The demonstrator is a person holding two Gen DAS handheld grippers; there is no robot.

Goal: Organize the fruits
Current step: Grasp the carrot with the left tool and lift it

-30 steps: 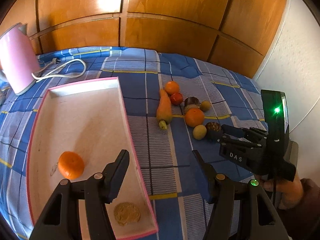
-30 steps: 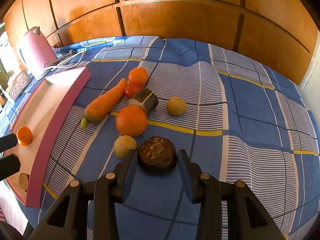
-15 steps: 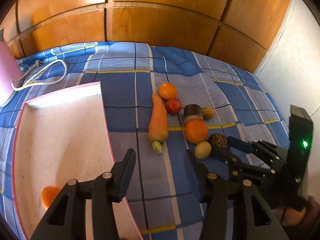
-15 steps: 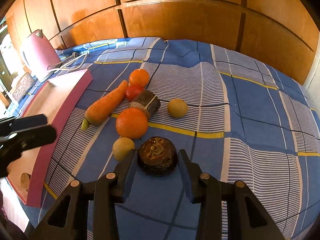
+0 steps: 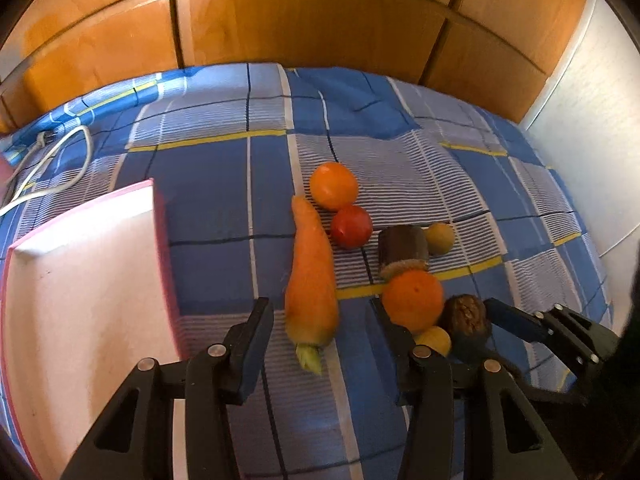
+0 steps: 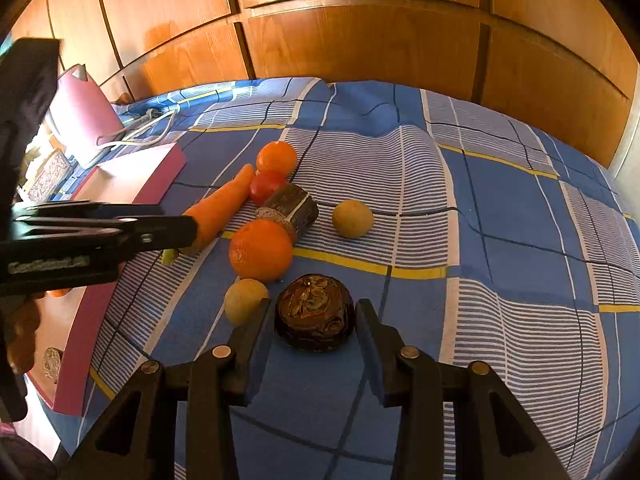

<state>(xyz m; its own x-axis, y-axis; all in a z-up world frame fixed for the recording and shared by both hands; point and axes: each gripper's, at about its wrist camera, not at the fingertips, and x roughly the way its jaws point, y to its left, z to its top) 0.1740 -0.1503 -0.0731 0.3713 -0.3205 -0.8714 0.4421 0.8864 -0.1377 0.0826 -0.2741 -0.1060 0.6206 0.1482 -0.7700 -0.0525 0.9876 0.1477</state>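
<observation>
Lengthwise, carrot [image 5: 310,276] tip pts twd headboard [image 5: 320,20].

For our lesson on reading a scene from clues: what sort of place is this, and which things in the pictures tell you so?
Probably a room in a home, perhaps a bedroom. The produce lies on a blue checked cloth that looks like a bedspread, wooden panelling like cupboard doors stands behind it, and a pink electric kettle with its white cord sits at one side.

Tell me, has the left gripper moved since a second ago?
Yes. In its own view the left gripper has swung from over the pink tray toward the produce, and its jaws, narrower than before, now straddle the carrot.
</observation>
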